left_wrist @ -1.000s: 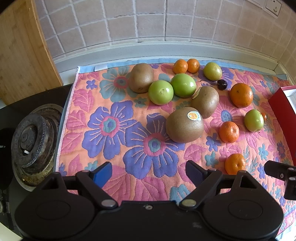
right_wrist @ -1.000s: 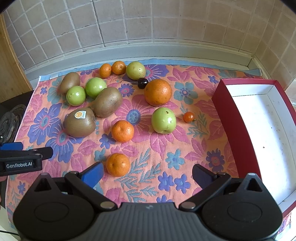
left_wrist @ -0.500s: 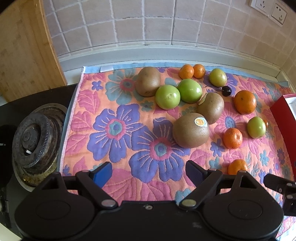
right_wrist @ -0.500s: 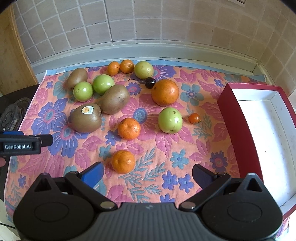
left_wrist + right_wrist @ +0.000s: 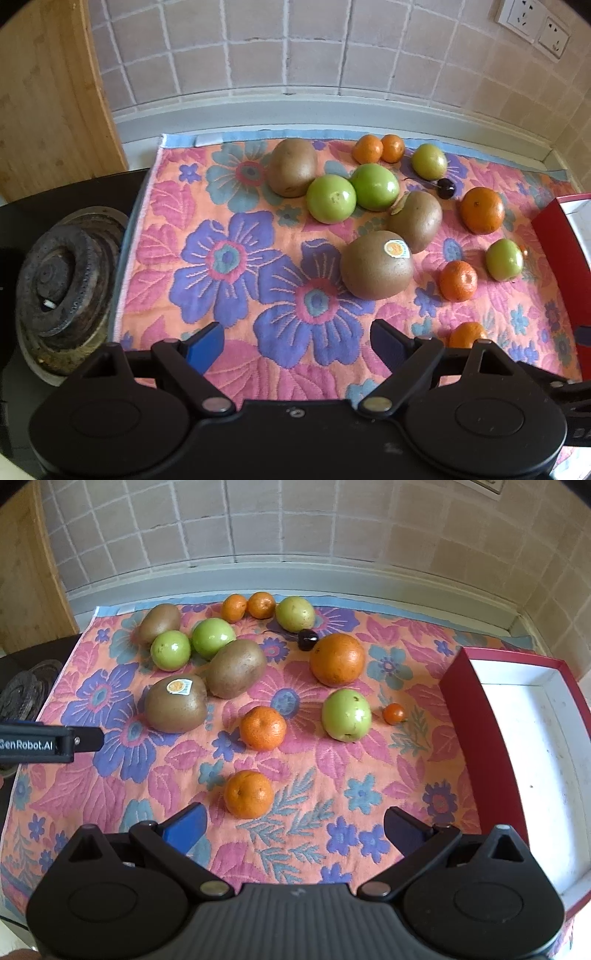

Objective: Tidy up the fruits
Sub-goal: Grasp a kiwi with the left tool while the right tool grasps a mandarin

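Observation:
Fruit lies scattered on a floral cloth (image 5: pixel 332 775). Three brown kiwis, one with a sticker (image 5: pixel 175 703) (image 5: pixel 376 264), sit beside green apples (image 5: pixel 212 637) at the left. A large orange (image 5: pixel 337 659), a green apple (image 5: pixel 346 714), a cherry tomato (image 5: pixel 393 713), a dark cherry (image 5: pixel 307 639) and several tangerines (image 5: pixel 248 794) are spread toward the right. My right gripper (image 5: pixel 295 825) is open, just short of the nearest tangerine. My left gripper (image 5: pixel 297 341) is open over bare cloth in front of the stickered kiwi. A red box (image 5: pixel 480 716) with a white inside stands empty at the right.
A gas burner (image 5: pixel 59 273) on a black stove top lies left of the cloth. A wooden board (image 5: pixel 48 92) leans at the back left. A tiled wall (image 5: pixel 295 528) closes the back, with sockets (image 5: pixel 532 26) at upper right. The left gripper's side (image 5: pixel 48 744) shows in the right wrist view.
Both views have tilted upward and drawn back slightly, so the fruit sits lower in frame and more wall shows. Both grippers stay open and no fruit has moved.

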`<state>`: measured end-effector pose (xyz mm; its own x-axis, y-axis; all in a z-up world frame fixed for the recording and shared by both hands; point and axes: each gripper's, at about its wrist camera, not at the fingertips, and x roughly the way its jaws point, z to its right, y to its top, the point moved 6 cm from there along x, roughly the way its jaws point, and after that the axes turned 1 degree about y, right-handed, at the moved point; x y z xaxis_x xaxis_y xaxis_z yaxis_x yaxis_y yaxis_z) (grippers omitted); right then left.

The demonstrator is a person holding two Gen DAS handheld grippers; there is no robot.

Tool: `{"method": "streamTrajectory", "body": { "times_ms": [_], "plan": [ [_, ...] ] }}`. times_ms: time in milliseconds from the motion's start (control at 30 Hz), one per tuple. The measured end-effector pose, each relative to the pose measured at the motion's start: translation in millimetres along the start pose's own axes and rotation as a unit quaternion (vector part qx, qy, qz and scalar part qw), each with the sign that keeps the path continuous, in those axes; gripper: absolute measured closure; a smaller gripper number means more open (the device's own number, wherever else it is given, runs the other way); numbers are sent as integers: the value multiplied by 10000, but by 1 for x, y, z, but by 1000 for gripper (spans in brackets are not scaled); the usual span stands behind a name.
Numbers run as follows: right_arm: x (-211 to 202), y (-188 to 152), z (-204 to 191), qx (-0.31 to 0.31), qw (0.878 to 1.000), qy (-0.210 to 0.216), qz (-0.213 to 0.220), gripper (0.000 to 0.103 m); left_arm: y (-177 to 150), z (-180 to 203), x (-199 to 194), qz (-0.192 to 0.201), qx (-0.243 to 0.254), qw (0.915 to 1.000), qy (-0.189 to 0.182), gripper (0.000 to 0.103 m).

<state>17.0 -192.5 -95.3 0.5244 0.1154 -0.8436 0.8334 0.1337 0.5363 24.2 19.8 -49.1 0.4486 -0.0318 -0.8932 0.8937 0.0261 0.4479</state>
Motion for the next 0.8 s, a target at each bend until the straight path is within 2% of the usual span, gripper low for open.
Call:
{"method": "streamTrajectory", "body": {
  "times_ms": [133,233,300,433,667,733,767,800],
  "plan": [
    [19,-6,-7,-151,9991,301,243,2,5,0,8,151,120,9995,-255,1],
    [44,-14,-12,-118,9978,640,140,15,11,3,20,190,146,9976,-646,1],
    [56,-18,-14,-84,9973,706,168,20,17,8,29,278,183,9950,-942,1],
    [63,-21,-18,-88,9971,571,493,23,27,23,44,535,555,9904,-1146,1],
    [71,-22,-20,-72,9954,229,931,31,33,41,75,405,906,9864,-1310,1],
    [70,-22,-20,0,9944,112,1052,44,33,45,84,356,958,9862,-1305,1],
    [69,-22,-19,50,9935,127,1133,47,32,47,88,322,981,9864,-1282,1],
    [68,-23,-18,79,9926,174,1195,55,32,49,90,335,1020,9863,-1254,3]
  ]
}}
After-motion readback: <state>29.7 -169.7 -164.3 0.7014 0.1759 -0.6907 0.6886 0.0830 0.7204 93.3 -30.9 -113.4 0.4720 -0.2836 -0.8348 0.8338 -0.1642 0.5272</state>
